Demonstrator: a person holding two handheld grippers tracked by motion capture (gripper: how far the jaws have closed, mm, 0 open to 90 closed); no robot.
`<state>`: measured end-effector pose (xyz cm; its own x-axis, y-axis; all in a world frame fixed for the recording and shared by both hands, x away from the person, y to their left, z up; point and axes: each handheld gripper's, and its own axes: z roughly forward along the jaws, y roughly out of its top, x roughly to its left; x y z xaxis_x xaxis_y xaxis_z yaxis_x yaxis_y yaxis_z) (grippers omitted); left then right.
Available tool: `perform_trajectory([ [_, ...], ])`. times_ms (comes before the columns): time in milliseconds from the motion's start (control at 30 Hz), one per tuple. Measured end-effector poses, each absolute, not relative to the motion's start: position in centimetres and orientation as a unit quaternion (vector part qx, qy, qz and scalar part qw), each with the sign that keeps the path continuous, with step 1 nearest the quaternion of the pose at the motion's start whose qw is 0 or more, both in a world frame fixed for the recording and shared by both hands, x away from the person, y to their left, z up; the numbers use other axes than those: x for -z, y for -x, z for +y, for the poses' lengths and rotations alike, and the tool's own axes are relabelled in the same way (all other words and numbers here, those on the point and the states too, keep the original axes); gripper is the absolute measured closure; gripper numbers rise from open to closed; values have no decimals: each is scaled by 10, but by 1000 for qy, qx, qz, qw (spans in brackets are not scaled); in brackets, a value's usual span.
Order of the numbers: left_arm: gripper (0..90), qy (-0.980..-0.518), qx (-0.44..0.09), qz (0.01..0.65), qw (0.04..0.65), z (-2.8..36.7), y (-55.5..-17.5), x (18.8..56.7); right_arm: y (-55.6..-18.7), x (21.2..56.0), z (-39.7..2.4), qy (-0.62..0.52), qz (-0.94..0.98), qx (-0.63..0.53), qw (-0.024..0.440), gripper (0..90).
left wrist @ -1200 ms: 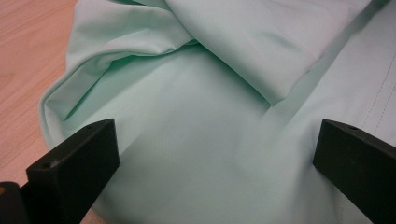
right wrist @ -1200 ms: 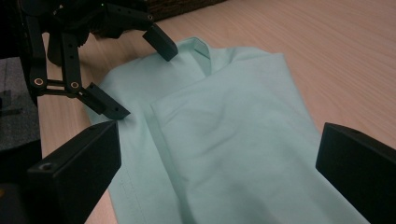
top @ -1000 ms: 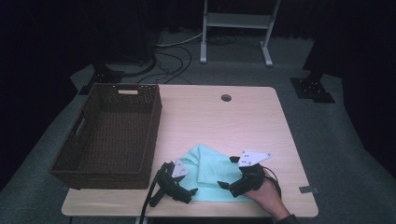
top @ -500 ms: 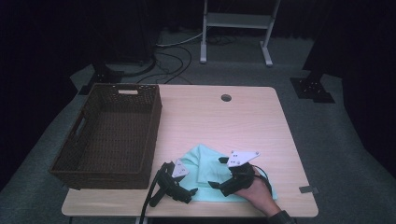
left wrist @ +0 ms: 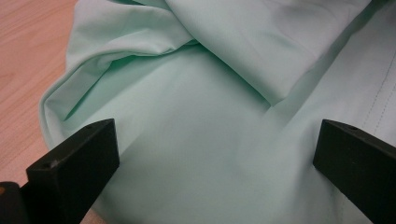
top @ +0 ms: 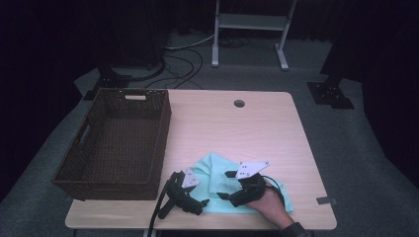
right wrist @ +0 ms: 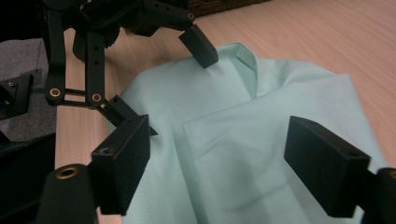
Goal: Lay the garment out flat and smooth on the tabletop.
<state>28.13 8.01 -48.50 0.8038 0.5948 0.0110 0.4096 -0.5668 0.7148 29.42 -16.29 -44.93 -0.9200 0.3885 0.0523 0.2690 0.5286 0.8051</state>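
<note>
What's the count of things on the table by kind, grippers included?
Pale mint-green crumpled cloth: 1
Dark brown woven wicker basket: 1
Black two-jaw handheld grippers: 2, the left gripper and the right gripper, both with jaws apart over the cloth
Total: 4

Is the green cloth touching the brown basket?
Apart. The high view shows a strip of bare table between the green cloth and the brown basket; the cloth's nearest edge stops short of the basket's right wall.
</note>
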Motion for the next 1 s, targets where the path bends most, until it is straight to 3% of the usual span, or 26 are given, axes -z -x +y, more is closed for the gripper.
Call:
perform_trajectory([
  [200, 0, -876, -126, 286, 367, 80, -281, 485, -294, 455, -160, -179, 879, -438, 58, 415],
  [533, 0, -876, -126, 287, 367, 80, -281, 485, -294, 460, -158, -171, 886, -427, 54, 553],
  [1000, 0, -877, -126, 286, 366, 80, -281, 485, -295, 473, -151, -170, 898, -401, 67, 622],
])
